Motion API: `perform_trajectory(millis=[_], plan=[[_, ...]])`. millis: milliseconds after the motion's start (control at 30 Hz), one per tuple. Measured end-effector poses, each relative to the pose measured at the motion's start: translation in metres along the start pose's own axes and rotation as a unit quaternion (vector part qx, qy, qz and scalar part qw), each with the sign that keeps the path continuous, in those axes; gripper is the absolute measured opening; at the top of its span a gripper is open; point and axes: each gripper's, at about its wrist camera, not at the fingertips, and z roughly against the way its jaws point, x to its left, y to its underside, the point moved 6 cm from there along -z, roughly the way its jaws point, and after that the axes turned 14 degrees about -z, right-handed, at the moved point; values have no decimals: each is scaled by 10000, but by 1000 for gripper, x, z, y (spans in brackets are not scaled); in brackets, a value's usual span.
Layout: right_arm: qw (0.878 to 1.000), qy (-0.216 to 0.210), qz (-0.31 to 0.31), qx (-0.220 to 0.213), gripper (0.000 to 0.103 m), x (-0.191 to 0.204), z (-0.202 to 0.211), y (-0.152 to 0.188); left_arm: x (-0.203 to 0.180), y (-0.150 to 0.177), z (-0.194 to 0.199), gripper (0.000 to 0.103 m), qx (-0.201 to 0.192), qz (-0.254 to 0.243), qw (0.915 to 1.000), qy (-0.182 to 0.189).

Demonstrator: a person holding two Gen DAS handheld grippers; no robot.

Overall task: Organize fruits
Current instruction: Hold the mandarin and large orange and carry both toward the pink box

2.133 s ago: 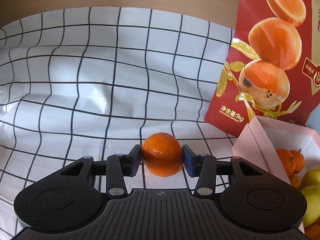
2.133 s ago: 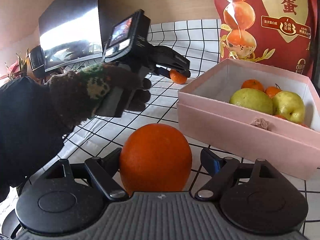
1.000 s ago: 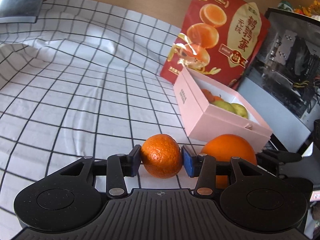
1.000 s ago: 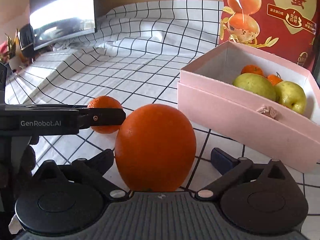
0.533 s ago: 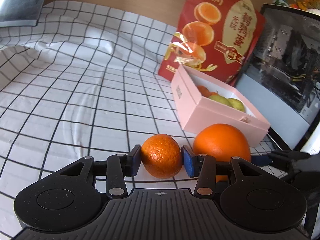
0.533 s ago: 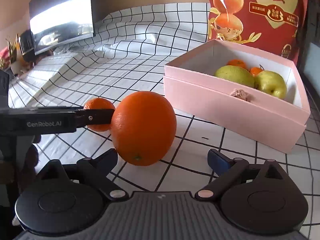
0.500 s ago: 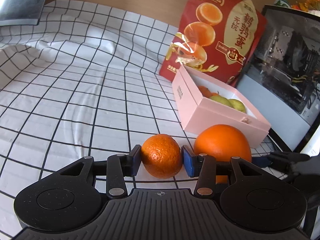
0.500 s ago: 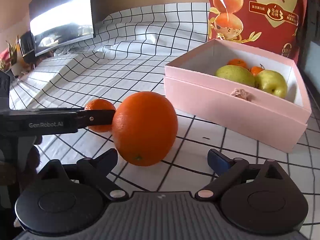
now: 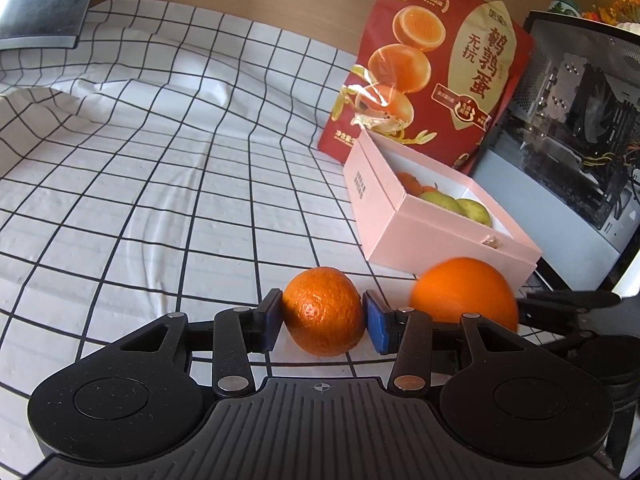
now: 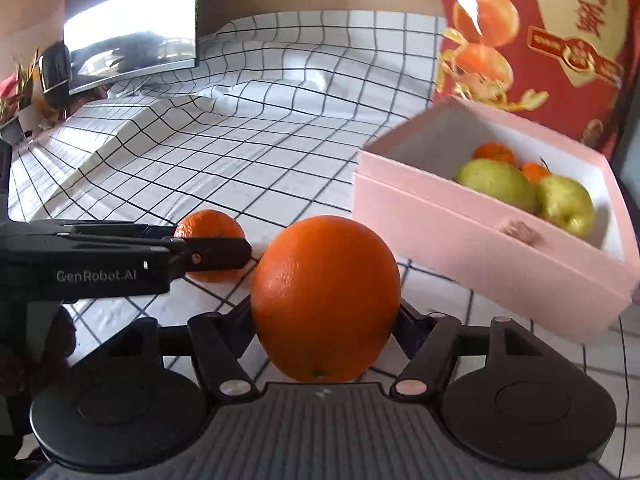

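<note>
My left gripper (image 9: 323,317) is shut on a small mandarin (image 9: 323,311), held low over the checked cloth. My right gripper (image 10: 326,312) is shut on a large orange (image 10: 325,300); its fingers press both sides of the fruit. The large orange also shows in the left wrist view (image 9: 464,294), just right of the mandarin. The mandarin shows in the right wrist view (image 10: 210,227) behind the left gripper's finger. The open pink box (image 10: 480,248) stands ahead to the right and holds two green pears (image 10: 496,184) and small mandarins (image 10: 494,153).
A red egg-snack bag (image 9: 436,72) stands behind the box (image 9: 408,228). A computer case (image 9: 580,120) is at the right. A dark monitor (image 10: 132,28) stands at the back left. The white checked cloth (image 9: 160,168) is wrinkled and rises at the left.
My right gripper has closed from open onto the large orange and come nearer to it. The left gripper still holds the mandarin and has barely moved.
</note>
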Motion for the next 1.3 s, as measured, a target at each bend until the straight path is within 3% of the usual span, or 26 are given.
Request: perform_trajectory(millis=[133, 433, 800, 1033, 1300], plan=[[9999, -58, -132, 52, 69, -14, 14, 9, 0, 0, 0, 49, -1, -8, 10000, -18], [9981, 436, -397, -163, 69, -61, 45, 23, -1, 0, -1, 49, 10, -37, 10000, -55], [9963, 736, 14, -437, 70, -50, 45, 25, -4, -1, -2, 48, 73, -207, 9997, -68], [9958, 795, -5, -458, 71, -51, 44, 18, -48, -3, -5, 48, 121, -688, 9952, 687], [9964, 656, -199, -495, 71, -55, 41, 14, -76, -22, -3, 48, 25, -1048, 9898, 965]])
